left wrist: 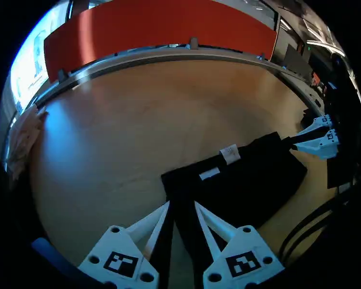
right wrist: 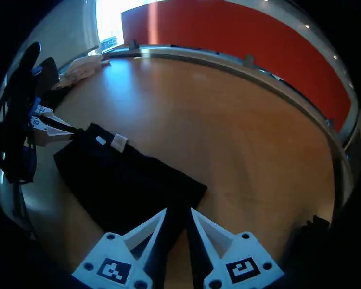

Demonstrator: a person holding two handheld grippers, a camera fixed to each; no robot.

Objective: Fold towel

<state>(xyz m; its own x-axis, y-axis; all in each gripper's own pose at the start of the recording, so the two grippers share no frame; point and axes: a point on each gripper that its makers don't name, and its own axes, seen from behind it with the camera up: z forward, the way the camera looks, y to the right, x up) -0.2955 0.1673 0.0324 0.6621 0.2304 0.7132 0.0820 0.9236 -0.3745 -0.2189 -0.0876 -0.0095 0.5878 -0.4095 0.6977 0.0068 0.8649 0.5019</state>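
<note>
Desk (left wrist: 132,120): pale wood with a curved metal rim at the far edge. An orange panel (left wrist: 156,24) stands upright behind the rim.
Pink cloth (left wrist: 24,135): crumpled at the desk's far left edge in the left gripper view. In the right gripper view it lies top left, near the rim.
Window (right wrist: 113,29): bright, top left in the right gripper view, just beside the end of the panel.
Towel (left wrist: 248,183): black, lying flat on the desk, right of centre in the left gripper view. Two white tags (left wrist: 230,154) sit along its far edge.
Left gripper (left wrist: 180,212): fingers closed on the towel's near corner; the black cloth meets the tips.
Right gripper (right wrist: 176,212): fingers closed on another corner of the towel, close under the camera.
Cross-check: each view has the other gripper far off, its tips pinched at a far towel corner. It is at the right in the left gripper view and at the left in the right gripper view.
Cables (left wrist: 315,216): dark, lower right in the left gripper view, beside the towel.
</note>
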